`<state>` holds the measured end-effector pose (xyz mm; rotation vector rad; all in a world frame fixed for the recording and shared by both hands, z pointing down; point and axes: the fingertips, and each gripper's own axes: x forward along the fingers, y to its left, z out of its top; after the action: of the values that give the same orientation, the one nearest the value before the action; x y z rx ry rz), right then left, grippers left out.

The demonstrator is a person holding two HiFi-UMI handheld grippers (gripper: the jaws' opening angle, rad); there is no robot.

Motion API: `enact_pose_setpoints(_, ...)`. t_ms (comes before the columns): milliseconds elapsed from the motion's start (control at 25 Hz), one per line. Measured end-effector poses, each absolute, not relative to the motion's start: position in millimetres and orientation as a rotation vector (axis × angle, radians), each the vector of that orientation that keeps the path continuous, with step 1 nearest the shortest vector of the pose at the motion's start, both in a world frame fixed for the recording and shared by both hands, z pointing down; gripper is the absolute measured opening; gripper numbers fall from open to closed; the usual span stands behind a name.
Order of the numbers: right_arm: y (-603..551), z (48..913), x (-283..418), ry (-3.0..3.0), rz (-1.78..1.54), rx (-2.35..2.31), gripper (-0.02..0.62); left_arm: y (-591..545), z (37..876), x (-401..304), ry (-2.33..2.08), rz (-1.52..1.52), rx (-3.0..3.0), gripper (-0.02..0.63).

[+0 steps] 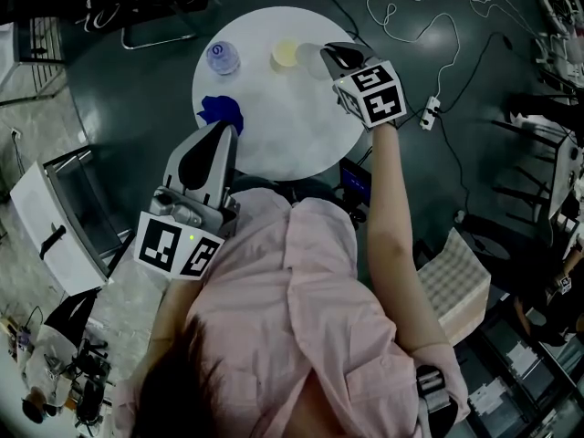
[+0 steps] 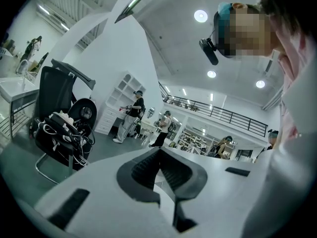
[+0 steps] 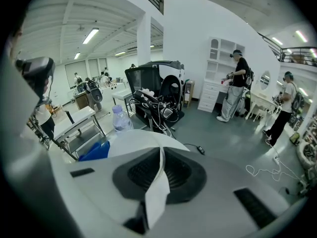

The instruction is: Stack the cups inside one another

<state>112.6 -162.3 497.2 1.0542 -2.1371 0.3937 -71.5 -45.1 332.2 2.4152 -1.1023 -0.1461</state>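
The round table (image 1: 274,126) is mostly bare through its middle and near side, so I have room there. Everything sits along the far and left edges: a bottle (image 1: 222,57) at the far left, a yellow cup (image 1: 285,55) at the far rim, and a blue cloth (image 1: 219,110) at the left edge. The floor around the table is dark, with a white cable (image 1: 429,26) looping on the right and a power strip (image 1: 430,112) just off the table's right side.

My right gripper (image 1: 336,57) is at the far right rim. Its jaws are clamped on the thin wall of a clear cup (image 1: 313,62), which is just beside the yellow cup. I cannot tell whether the clear cup rests on the table.

My left gripper (image 1: 226,130) is at the near left edge, close to the cloth. It is tilted up toward the ceiling, with its jaws together and nothing between them.
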Motion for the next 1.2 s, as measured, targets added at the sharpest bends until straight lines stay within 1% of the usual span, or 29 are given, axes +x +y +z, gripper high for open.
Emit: enact_pose_setpoints(1200,-182.8,518.7,94.9,-2.11,0.403,0.936,0.039,-49.2,338.3,-79.6,-1.126,-0.142,2.372,0.014)
